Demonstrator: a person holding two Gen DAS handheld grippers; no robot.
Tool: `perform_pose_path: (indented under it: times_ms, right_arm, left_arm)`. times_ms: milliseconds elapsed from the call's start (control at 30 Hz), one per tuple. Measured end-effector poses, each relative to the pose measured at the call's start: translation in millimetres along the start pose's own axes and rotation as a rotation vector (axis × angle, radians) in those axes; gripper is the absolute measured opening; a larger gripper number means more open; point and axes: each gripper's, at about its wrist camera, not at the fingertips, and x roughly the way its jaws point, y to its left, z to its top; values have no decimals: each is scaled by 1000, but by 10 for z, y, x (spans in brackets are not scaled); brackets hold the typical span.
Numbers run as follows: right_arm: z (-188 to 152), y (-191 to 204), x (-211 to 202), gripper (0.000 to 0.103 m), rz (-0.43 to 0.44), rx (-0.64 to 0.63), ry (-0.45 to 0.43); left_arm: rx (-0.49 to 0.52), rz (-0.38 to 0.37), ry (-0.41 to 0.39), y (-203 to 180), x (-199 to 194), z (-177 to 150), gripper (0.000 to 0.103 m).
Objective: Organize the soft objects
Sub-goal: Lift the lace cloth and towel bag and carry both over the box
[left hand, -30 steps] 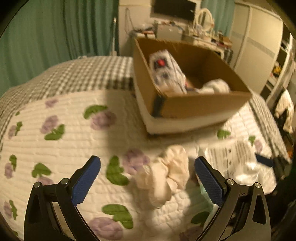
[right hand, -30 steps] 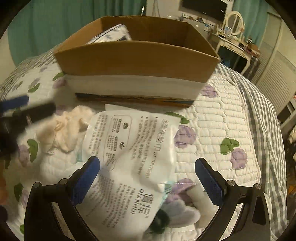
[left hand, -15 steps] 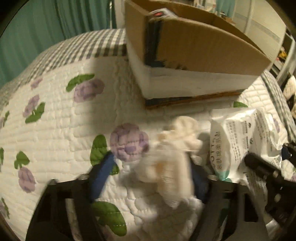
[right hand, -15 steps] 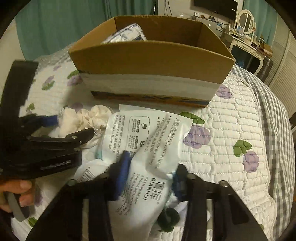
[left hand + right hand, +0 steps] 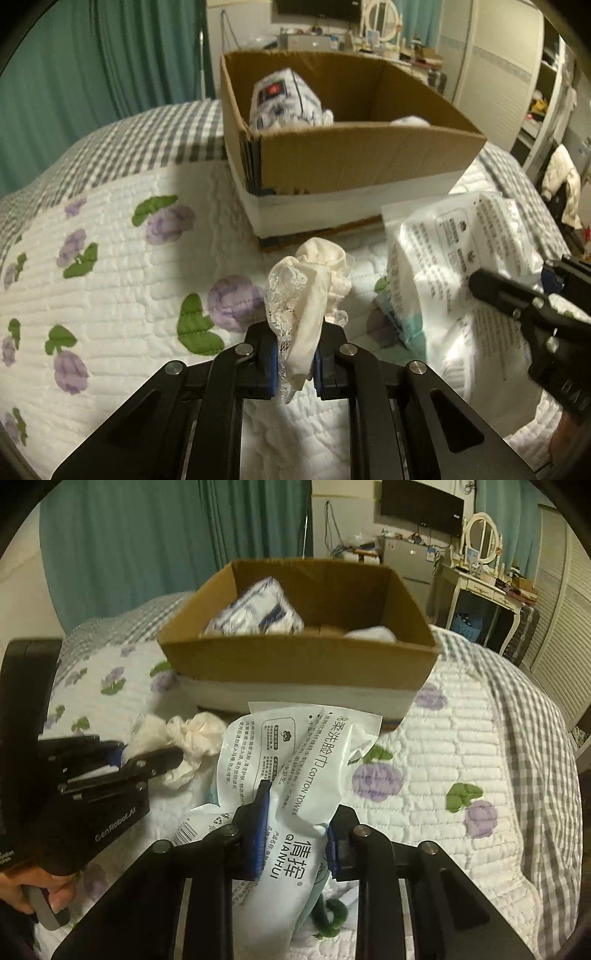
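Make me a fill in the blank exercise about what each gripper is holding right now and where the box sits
The left gripper is shut on a cream ____ cloth.
The right gripper is shut on a white pack printed COTTON ____.
The cardboard box stands on the ____ quilt.
Inside the box lies a blue-and-white ____.

Missing words: lace; TOWEL; floral; pack

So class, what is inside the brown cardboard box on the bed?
Inside the brown cardboard box: a blue-and-white patterned soft pack and a white bundle. The front wall hides the floor.
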Motion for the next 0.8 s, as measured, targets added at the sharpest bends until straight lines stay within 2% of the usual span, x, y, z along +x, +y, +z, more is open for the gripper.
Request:
perform_pose_path:
  times_ms: [233,533,800]
  right_arm:
    - [94,-145,-308,25,6,44,-80]
    - [160,-166,-868,25,3,53,-206]
    - [205,-138,-1488,25,-19,31,-325]
  left_arm:
    - [-35,10,-72,67,-260,114,13]
    - [-46,48,-148,30,-646,-138,13]
    - [-19,92,-319,-110,-1377,-17,13]
